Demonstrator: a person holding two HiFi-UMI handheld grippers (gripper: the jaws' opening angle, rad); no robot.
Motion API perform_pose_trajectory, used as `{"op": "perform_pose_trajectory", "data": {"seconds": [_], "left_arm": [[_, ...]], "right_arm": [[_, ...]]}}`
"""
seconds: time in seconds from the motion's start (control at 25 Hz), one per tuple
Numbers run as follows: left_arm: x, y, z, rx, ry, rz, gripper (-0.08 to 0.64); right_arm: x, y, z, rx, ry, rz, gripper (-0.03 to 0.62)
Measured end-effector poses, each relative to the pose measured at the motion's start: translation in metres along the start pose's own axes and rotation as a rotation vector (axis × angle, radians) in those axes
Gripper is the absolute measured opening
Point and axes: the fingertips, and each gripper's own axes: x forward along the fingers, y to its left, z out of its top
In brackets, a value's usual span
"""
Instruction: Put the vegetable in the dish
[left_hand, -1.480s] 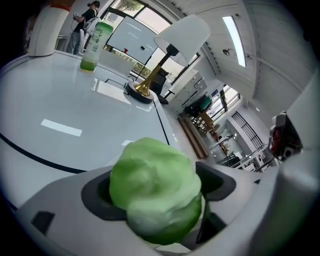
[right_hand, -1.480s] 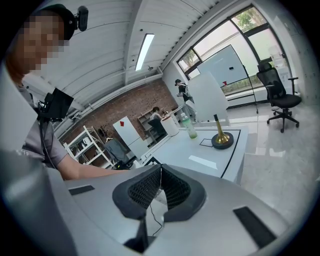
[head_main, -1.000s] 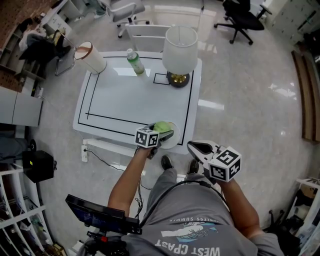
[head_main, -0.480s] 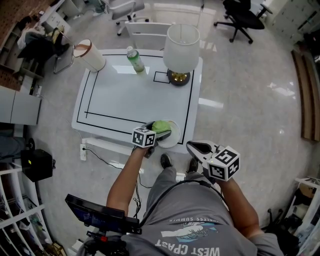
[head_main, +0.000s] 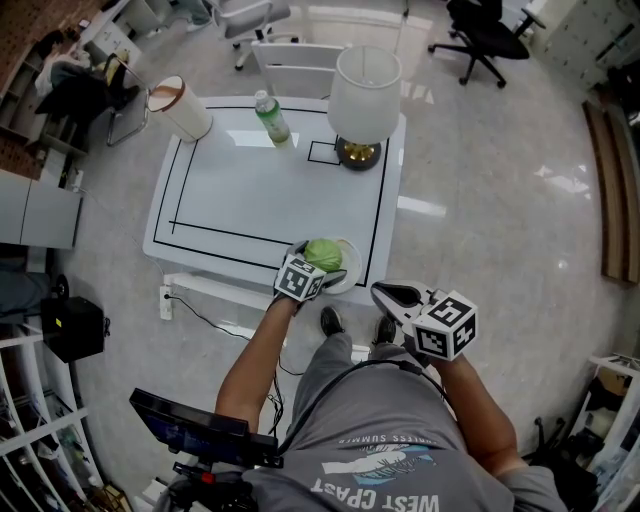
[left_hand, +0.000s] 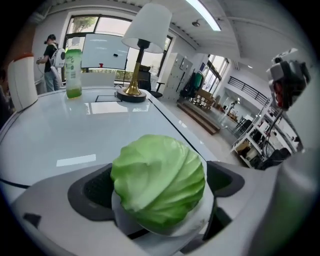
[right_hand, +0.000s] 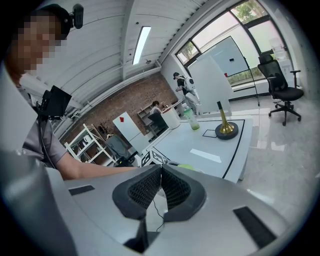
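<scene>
The white rectangular table (head_main: 250, 200) with a black border line carries the round white dish (head_main: 350, 275) at its near edge. The green cabbage head (head_main: 323, 254) sits in it. Your left gripper (left_hand: 160, 200) has just been spreading its jaws around the cabbage, apparently to release it. Your right gripper (right_hand: 160, 187) is closed and empty, and waits off the table.

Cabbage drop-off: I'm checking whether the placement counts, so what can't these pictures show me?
Dish floor, head view: covered by the cabbage and the left claw, whose jaws have just been opening around it.
Cabbage's underside contact, left gripper view: only a white sliver of dish shows beneath.
Bottle label, head view: too small.
</scene>
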Motion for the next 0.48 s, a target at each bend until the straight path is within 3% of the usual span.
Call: {"op": "perform_pose_trajectory", "data": {"seconds": [0.2, 0.48], "left_arm": [[0.000, -0.006, 0.002, -0.001, -0.025, -0.001, 0.554], [0.000, -0.004, -0.003, 0.071, -0.012, 0.054, 0.552]], "right_arm": [[-0.001, 0.000, -0.008, 0.009, 0.009, -0.001, 0.008], [0.003, -0.005, -0.022, 0.033, 0.028, -0.004, 0.008]]}}
